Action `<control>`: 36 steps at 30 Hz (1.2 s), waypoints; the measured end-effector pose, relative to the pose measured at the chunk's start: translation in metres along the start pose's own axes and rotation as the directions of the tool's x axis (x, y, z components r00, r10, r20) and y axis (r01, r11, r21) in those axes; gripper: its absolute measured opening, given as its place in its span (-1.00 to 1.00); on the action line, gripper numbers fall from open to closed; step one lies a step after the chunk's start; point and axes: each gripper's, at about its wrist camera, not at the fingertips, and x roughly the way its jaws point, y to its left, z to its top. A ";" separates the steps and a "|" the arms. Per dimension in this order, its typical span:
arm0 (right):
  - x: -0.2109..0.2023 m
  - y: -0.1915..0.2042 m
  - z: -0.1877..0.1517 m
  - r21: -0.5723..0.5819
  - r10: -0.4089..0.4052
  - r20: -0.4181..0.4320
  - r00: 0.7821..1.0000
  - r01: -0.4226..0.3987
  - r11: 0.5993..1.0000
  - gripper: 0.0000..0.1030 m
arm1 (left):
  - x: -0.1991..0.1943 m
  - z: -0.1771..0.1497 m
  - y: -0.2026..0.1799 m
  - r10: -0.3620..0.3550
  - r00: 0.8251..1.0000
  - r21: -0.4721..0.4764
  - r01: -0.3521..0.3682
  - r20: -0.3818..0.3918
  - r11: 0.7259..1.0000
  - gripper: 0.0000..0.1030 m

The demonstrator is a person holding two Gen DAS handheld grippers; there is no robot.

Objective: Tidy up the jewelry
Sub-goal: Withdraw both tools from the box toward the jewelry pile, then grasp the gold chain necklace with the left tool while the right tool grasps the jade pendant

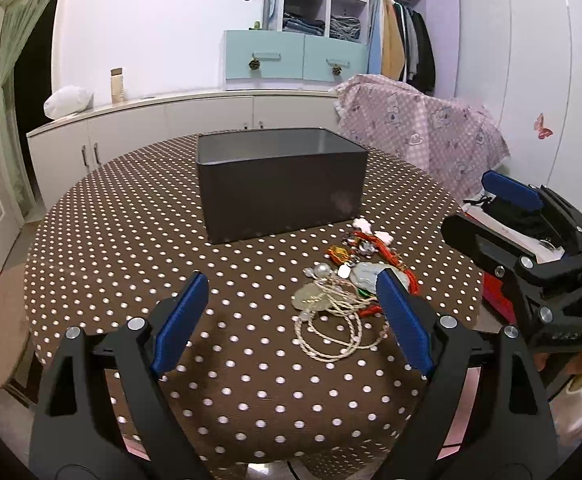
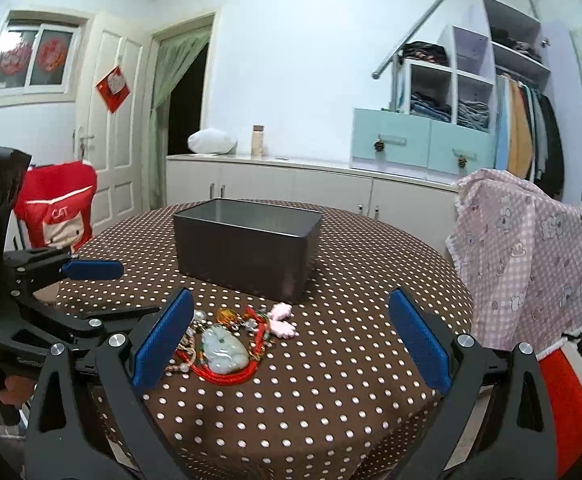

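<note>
A round desk under a brown cloth with white dots fills the lower half of both views, in a bedroom with pale walls.

Nearest, at the bottom of the left wrist view, the left gripper has its jaws spread wide with nothing between the blue pads; its right pad sits in front of the edge of the jewelry pile. At the bottom of the right wrist view the right gripper is just as wide and empty, its left pad beside the pile.

The jewelry pile lies on the cloth right of centre in the left wrist view and left of centre in the right wrist view, between the grippers and the box. It is a loose tangle: a pale twisted cord necklace coiled at the near side, a pale green carved pendant on a red cord, pearl-like beads, an amber piece and a small pink charm at the far edge.

All of it looks light. The cords are limp and will probably trail and drag neighbours along, since the strands overlap. The carved pendant seems hard, smooth and chippable, so pinching across its flat body, or taking the red cord close to it, looks safest. The coiled necklace is better pinched where several loops bunch.

Beyond the pile stands an open dark grey box, its inside apparently empty, the likely place for the pieces. Farther back are low white cabinets and shelves of folded clothes.
</note>
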 end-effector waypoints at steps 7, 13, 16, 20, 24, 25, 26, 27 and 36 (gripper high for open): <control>-0.010 -0.008 -0.009 0.048 -0.048 0.056 0.997 0.045 0.998 0.83 | 0.007 -0.005 -0.012 -0.017 1.000 0.026 0.017 0.014 1.000 0.50; -0.009 -0.007 -0.017 0.074 -0.004 0.048 0.999 0.000 0.997 0.83 | 0.026 -0.009 -0.009 0.003 0.999 -0.010 -0.004 -0.039 1.000 -0.23; -0.007 -0.004 -0.021 0.075 0.008 0.040 0.999 -0.011 0.997 0.83 | 0.024 -0.010 -0.005 0.009 1.000 -0.033 -0.010 -0.029 0.999 -0.34; -0.005 0.001 -0.023 0.086 0.037 0.032 0.999 -0.039 0.996 0.83 | 0.018 -0.016 -0.004 0.028 1.000 -0.045 -0.029 -0.005 0.999 -0.35; -0.005 0.006 -0.022 0.082 0.081 0.042 0.996 -0.084 0.993 0.83 | 0.010 -0.021 0.003 0.032 0.999 -0.085 -0.030 0.025 0.996 -0.35; -0.006 0.008 -0.021 0.077 0.112 0.048 0.993 -0.115 0.990 0.83 | 0.008 -0.023 0.007 0.041 0.999 -0.095 -0.037 0.034 0.995 -0.35; -0.007 0.010 -0.021 0.074 0.137 0.057 0.989 -0.141 0.987 0.83 | 0.006 -0.023 0.009 0.048 0.998 -0.103 -0.043 0.041 0.994 -0.35; -0.008 0.011 -0.021 0.070 0.169 0.075 0.983 -0.174 0.982 0.83 | 0.003 -0.024 0.013 0.050 0.997 -0.117 -0.044 0.052 0.992 -0.35; 0.020 0.031 -0.018 0.024 0.289 -0.059 0.956 -0.288 0.957 -0.01 | -0.002 -0.030 0.020 0.096 0.991 -0.147 -0.082 0.094 0.986 -0.35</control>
